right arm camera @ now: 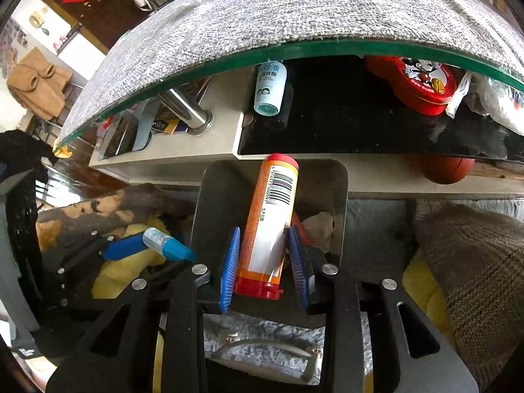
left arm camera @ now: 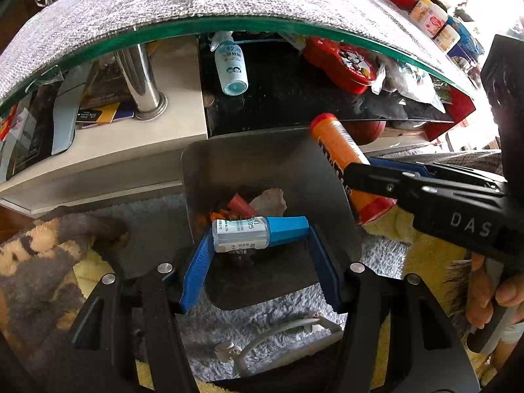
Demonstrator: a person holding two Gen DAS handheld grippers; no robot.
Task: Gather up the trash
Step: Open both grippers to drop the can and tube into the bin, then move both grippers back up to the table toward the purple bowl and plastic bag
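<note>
The left gripper (left arm camera: 260,252) clamps a small blue-capped bottle (left arm camera: 258,234) crosswise, and the right gripper (right arm camera: 265,262) pinches an orange tube (right arm camera: 271,216) lengthwise, both poised over the open metal bin (left arm camera: 229,163), apparently ready to drop them. The bin stands on the rug against the table's near edge. Deep inside, scraps (left arm camera: 258,204) are too shadowed to identify.

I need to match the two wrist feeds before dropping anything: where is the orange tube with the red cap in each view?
Left wrist view: the orange tube is right of centre, held in the right tongs over the bin's right edge.
Right wrist view: the tube stands centre, between the blue pads.
Shared landmark: the grey bin.
</note>
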